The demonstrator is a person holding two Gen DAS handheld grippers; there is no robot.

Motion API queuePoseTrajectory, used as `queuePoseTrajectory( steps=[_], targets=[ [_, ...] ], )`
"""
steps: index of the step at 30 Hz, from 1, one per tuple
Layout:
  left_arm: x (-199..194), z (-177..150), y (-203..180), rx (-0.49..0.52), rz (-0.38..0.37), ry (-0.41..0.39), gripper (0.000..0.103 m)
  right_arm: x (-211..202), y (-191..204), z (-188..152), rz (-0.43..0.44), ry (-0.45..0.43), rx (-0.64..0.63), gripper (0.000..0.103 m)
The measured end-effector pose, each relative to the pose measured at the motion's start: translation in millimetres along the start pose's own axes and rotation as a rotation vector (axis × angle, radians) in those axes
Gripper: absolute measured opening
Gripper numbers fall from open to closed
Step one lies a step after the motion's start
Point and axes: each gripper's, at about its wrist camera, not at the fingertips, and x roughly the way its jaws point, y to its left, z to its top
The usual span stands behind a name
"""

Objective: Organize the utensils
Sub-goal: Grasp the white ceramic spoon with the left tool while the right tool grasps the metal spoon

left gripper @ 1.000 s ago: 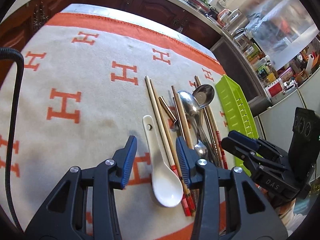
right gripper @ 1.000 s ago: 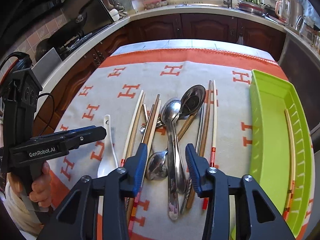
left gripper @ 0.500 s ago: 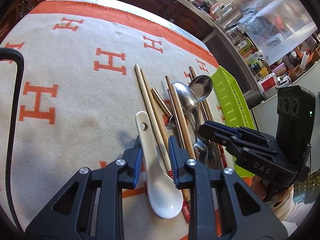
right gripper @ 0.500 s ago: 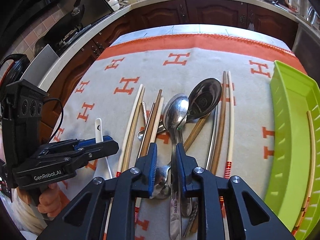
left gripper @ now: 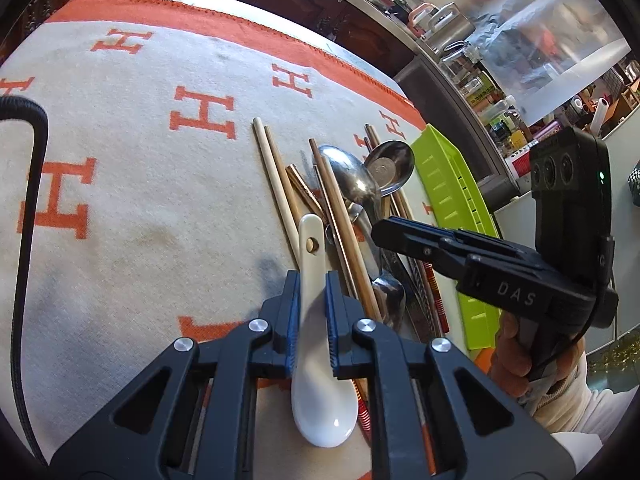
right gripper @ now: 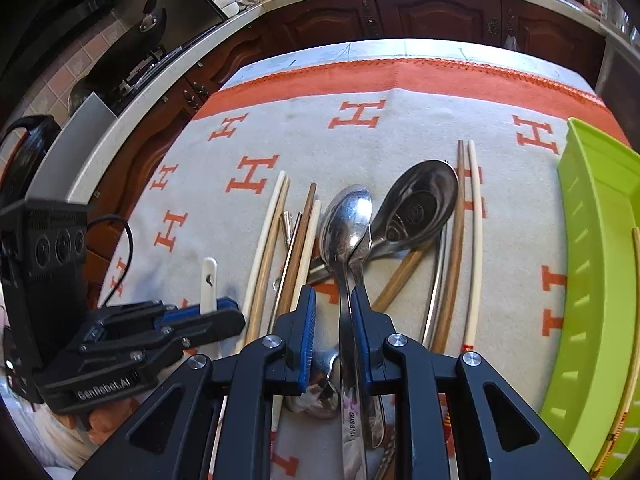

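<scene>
Left gripper (left gripper: 311, 300) clamped on white ceramic spoon (left gripper: 320, 360) handle; right gripper (right gripper: 333, 312) pinched steel spoon (right gripper: 347, 248) handle, presumably for lifting toward green tray (right gripper: 592, 240).

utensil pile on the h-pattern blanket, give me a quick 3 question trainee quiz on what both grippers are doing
1. True or false: the left gripper is shut on the handle of the white ceramic soup spoon.
2. Multiple choice: what sits between the right gripper's pads? A) a wooden chopstick B) the handle of a long stainless steel spoon C) nothing
3. Fill in: the only utensil visible in the lime green plastic tray is a single pale ______.

Key: 1 true; 2 B; 3 chopstick
</scene>
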Motion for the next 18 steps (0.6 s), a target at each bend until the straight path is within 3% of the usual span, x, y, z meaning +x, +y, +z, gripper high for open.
queuePoseTrajectory(
  steps=[9,18],
  targets=[
    [-3.4,-0.2,8.2,-0.021,-0.028,-0.003,0.009,18.7,-16.4,8.3,0.096,0.054,0.092,0.016],
    [-9.5,-2.9,6.3,-0.017,0.031,-0.020,0.008,10.1,-12.3,3.7,0.074,0.011,0.082,0.003]
  ],
)
